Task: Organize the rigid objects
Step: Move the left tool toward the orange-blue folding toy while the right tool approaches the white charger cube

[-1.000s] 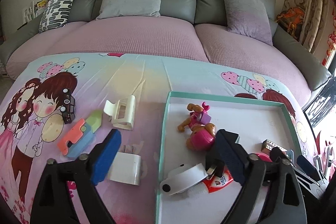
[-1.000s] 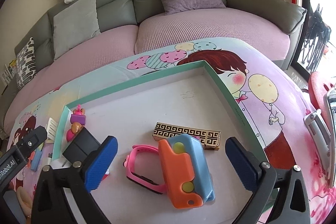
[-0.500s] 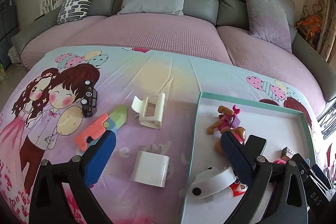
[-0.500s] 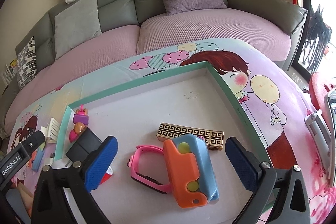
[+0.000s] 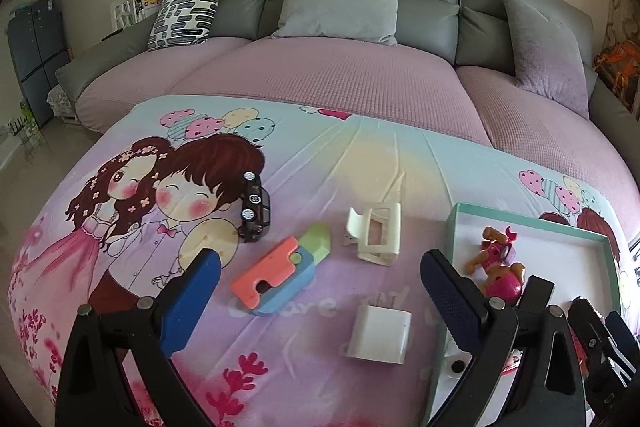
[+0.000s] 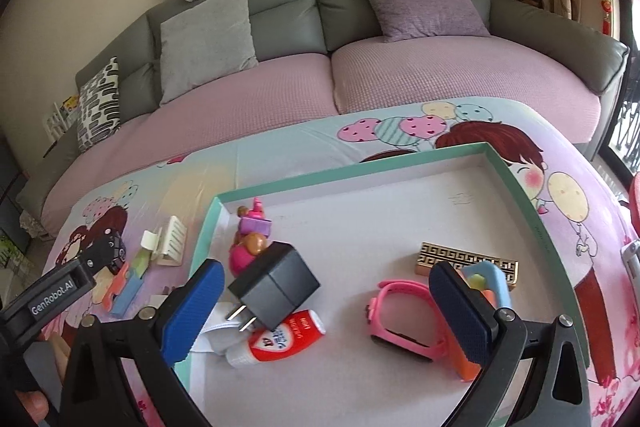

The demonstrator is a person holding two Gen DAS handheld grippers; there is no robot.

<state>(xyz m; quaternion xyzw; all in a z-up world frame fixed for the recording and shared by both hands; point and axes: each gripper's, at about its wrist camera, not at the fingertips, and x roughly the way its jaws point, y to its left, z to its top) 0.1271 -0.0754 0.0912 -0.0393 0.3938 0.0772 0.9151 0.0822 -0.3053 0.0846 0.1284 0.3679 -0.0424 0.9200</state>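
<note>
White charger flat on sheet, prongs toward sofa; left gripper fingers spread above it.

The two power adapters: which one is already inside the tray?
The black adapter is inside the tray, resting on the red-and-white tube. The white adapter lies outside, on the printed cloth.

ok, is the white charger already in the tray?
No, the white charger lies on the printed cloth, just outside the tray's left wall.
</note>
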